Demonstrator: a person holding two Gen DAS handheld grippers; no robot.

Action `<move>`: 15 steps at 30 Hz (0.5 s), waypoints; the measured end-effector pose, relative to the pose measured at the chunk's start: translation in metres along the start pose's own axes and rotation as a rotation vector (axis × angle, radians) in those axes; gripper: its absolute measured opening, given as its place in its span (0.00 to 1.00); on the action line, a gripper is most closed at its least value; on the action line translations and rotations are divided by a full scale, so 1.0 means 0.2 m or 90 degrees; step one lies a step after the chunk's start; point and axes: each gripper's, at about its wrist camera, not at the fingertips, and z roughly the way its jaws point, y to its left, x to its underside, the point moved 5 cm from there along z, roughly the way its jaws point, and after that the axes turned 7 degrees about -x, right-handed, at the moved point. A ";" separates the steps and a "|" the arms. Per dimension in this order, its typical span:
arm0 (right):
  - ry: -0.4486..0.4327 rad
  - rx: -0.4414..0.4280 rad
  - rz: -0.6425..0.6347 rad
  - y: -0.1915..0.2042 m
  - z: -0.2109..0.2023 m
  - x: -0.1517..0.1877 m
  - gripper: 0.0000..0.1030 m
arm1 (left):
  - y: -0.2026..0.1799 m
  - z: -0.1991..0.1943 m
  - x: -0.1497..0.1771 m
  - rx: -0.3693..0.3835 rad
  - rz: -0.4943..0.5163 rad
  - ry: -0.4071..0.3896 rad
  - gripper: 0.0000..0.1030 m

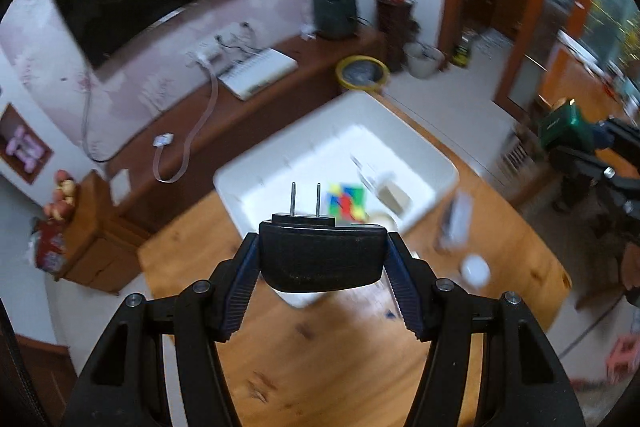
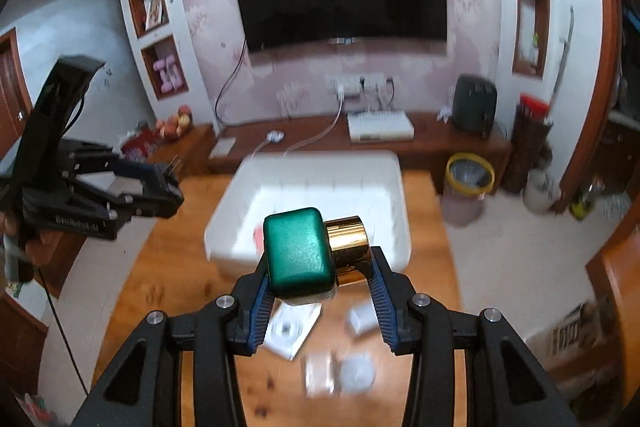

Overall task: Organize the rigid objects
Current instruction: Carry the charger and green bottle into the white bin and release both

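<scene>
My left gripper (image 1: 322, 243) is shut on a black power adapter (image 1: 320, 263), whose two metal prongs point away from me. It hangs above the wooden table (image 1: 328, 359), just short of a white bin (image 1: 280, 155). A colourful puzzle cube (image 1: 346, 201) and a beige block (image 1: 394, 197) lie in that bin. My right gripper (image 2: 320, 259) is shut on a green bottle (image 2: 300, 251) with a gold cap (image 2: 347, 243), also raised in front of the white bin (image 2: 320, 163). Each view shows the other gripper off to one side: left gripper (image 2: 166, 183), green bottle (image 1: 560, 125).
Small white and clear items lie blurred on the table: a round white lid (image 1: 475, 269), a clear box (image 1: 456, 223), a flat white packet (image 2: 290, 331), a small white box (image 2: 362, 319). Beyond the table stand a low wooden cabinet (image 2: 432, 147) and a yellow-rimmed waste bin (image 2: 470, 175).
</scene>
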 end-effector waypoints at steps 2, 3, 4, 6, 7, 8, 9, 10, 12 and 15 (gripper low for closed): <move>-0.012 0.005 0.002 -0.04 0.00 -0.14 0.43 | 0.05 0.00 -0.09 -0.014 -0.023 -0.003 0.63; -0.017 0.007 0.007 -0.06 0.01 -0.23 0.43 | 0.08 0.01 -0.13 -0.020 -0.036 -0.005 0.63; -0.022 0.008 0.010 -0.09 0.02 -0.30 0.43 | 0.10 0.02 -0.17 -0.027 -0.046 -0.006 0.63; -0.033 0.013 0.019 -0.13 0.05 -0.46 0.43 | 0.15 0.08 -0.24 -0.039 -0.077 0.000 0.63; -0.038 0.014 0.024 -0.15 0.07 -0.52 0.43 | 0.18 0.12 -0.28 -0.039 -0.099 0.009 0.63; -0.043 0.014 0.030 -0.16 0.09 -0.58 0.43 | 0.20 0.15 -0.30 -0.038 -0.116 0.015 0.63; -0.044 0.012 0.033 -0.18 0.12 -0.64 0.43 | 0.22 0.21 -0.32 -0.035 -0.139 0.025 0.63; -0.042 0.012 0.036 -0.20 0.15 -0.67 0.43 | 0.24 0.26 -0.33 -0.036 -0.155 0.034 0.63; -0.022 0.020 0.035 -0.22 0.26 -0.70 0.43 | 0.26 0.39 -0.33 -0.043 -0.183 0.059 0.63; 0.032 0.013 0.044 -0.24 0.46 -0.66 0.43 | 0.25 0.59 -0.29 -0.071 -0.199 0.099 0.63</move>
